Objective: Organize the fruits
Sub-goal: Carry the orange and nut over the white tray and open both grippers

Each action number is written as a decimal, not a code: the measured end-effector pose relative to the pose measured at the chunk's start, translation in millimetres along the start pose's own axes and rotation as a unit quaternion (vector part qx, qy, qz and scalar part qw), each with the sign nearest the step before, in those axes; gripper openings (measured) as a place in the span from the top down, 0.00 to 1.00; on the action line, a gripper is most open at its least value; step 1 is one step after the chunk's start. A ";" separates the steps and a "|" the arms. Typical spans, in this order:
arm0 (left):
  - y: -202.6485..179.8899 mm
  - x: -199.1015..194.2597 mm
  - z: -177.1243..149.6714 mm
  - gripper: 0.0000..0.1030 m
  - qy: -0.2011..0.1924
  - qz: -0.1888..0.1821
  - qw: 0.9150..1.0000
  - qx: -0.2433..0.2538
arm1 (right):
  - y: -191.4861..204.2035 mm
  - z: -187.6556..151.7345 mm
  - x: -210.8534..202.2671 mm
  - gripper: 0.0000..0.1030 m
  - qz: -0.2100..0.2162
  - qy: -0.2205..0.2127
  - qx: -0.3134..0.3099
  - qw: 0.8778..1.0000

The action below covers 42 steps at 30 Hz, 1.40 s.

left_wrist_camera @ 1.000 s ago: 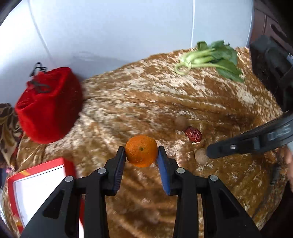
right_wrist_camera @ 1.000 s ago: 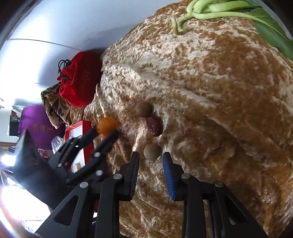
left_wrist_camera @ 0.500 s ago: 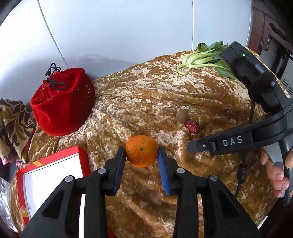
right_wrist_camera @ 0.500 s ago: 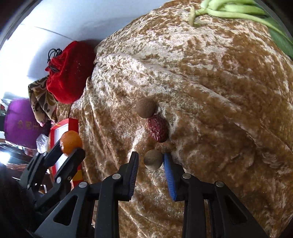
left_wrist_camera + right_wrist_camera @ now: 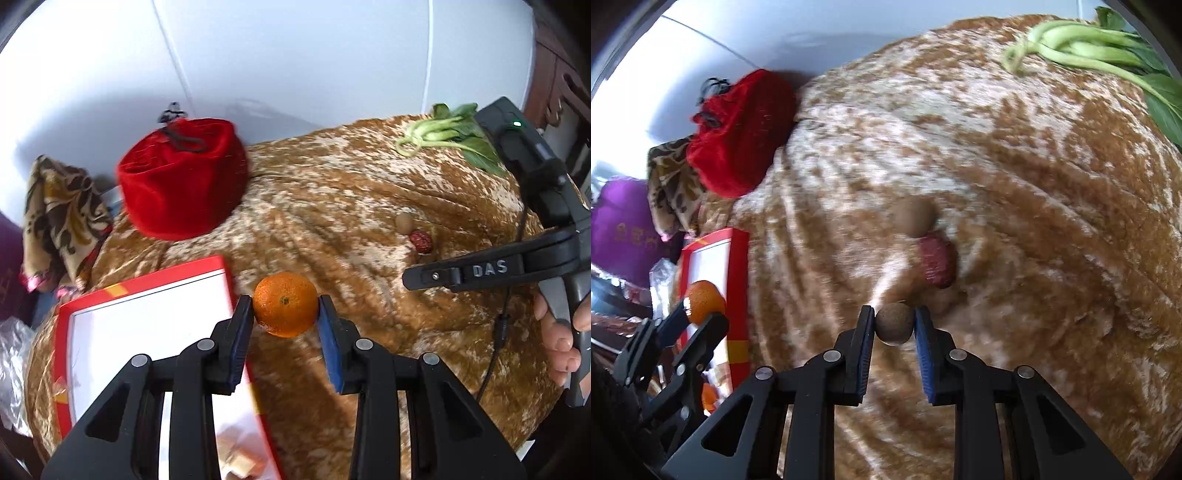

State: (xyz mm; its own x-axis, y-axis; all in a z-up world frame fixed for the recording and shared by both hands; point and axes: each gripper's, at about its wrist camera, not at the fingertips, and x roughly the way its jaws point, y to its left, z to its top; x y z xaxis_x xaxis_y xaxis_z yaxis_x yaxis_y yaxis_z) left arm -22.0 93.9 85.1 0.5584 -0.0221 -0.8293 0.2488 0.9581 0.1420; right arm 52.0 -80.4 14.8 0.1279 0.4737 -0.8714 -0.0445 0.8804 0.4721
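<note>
**Left wrist and right wrist views: both grippers loaded**

Left wrist view: left gripper [image 5: 285, 309] clamps an orange [image 5: 285, 303] between both pads, just right of the red box [image 5: 147, 280].

Right wrist view: right gripper [image 5: 895, 324] jaws pinch a small brown fruit [image 5: 894, 323]. A red date [image 5: 937, 260] and second brown fruit [image 5: 915, 216] lie beyond the fingertips on the cloth [image 5: 1034, 221].

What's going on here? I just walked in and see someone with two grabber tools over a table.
A person is sorting fruit with a handheld gripper in each hand. The left gripper holds an orange next to a red-rimmed box. The right gripper has closed its fingers on a small brown round fruit. Another brown fruit and a red date lie on the gold cloth, with leafy greens at the far edge.
</note>
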 end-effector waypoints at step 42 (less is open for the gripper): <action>97.9 -34.2 -130.8 0.67 0.097 0.147 0.972 -0.153 | 189.3 -107.2 35.2 0.78 0.119 0.017 -0.269 0.956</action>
State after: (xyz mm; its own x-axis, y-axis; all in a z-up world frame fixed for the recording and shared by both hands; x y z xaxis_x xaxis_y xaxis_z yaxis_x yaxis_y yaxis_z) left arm -120.2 225.8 56.7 0.4027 0.2913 -0.8677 -0.1635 0.9556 0.2450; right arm -58.1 105.3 59.1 0.0185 0.6540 -0.7562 -0.5726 0.6269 0.5282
